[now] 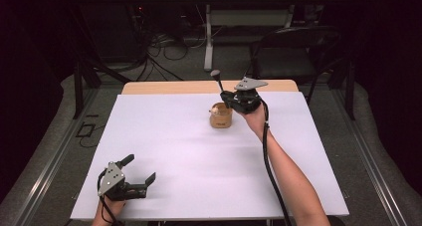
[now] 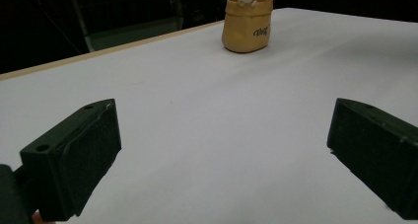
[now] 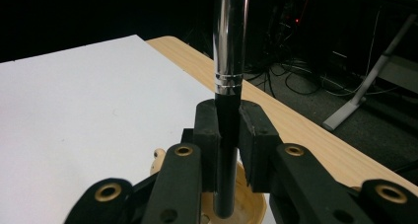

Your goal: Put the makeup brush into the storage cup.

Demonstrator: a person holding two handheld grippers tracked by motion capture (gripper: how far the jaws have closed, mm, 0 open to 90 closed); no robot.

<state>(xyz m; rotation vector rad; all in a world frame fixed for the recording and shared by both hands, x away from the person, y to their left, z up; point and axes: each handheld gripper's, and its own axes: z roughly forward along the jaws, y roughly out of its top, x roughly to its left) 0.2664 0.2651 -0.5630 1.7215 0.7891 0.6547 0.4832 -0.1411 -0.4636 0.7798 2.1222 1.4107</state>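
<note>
The right gripper is clamping its jaws on a makeup brush over the tan holder standing at the far middle of the bench, while the left gripper is resting near the front-left corner, jaws spread wide and gripping nothing.

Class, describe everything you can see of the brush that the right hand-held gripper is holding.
The makeup brush has a black handle, a shiny silver ferrule and a dark rounded head at the top. It stands nearly upright, clamped at its handle between the jaws of the right hand-held gripper. Its lower end points down into the tan pouch-shaped holder on the white table.
</note>
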